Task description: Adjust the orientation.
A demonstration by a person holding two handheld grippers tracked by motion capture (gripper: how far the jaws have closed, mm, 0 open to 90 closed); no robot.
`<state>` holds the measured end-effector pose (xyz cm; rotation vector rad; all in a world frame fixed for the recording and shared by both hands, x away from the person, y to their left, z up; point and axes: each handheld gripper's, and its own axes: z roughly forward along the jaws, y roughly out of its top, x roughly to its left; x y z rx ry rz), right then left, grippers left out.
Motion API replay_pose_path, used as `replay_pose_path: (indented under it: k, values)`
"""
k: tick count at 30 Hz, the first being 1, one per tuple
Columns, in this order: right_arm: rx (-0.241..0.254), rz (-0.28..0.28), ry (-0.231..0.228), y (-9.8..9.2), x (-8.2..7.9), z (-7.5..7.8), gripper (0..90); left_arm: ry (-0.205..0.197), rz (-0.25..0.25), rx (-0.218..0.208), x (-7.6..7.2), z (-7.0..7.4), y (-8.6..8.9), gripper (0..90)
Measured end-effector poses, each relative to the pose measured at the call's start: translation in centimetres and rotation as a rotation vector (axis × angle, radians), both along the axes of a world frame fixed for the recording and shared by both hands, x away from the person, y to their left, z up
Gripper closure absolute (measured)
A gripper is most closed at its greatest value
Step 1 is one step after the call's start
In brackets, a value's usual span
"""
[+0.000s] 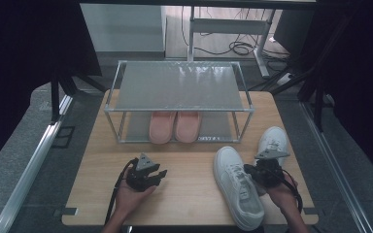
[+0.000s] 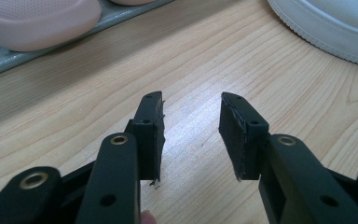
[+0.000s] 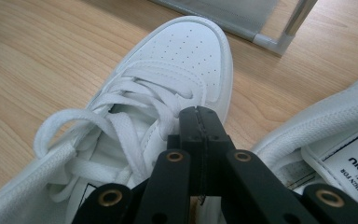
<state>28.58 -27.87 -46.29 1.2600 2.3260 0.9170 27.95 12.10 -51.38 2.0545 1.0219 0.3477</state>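
The right claw (image 3: 200,116) is closed, jaws pressed together above the laces of a white sneaker (image 1: 237,187) on the desk (image 1: 184,194). The second sneaker's (image 3: 326,140) insole label, upside down, seems to read "DESIGN FOR YOU". The left claw (image 2: 191,123) stands open over bare wood.

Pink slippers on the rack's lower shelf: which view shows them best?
High view. Both pink slippers appear side by side on the lower shelf of the rack, toes toward the person. The left gripper view catches just the toe ends along its top edge. The right gripper view has the rack's corner post, not the slippers.
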Motion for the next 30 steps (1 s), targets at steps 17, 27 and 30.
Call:
replay_pose_path:
  k: [17, 27, 30]
  values:
    - [0.000, 0.025, -0.006, 1.6, 0.2, -0.1, 90.0, 0.001, 0.000, 0.000, 0.1, 0.0, 0.1, 61.4]
    - [-0.006, 0.061, -0.006, 2.8, 0.4, -0.1, 90.0, 0.001, 0.001, -0.002, 0.1, 0.0, 0.2, 61.6]
    - [-0.004, 0.072, -0.004, 3.0, 0.4, -0.1, 90.0, 0.002, 0.001, -0.002, 0.1, 0.0, 0.2, 61.6]
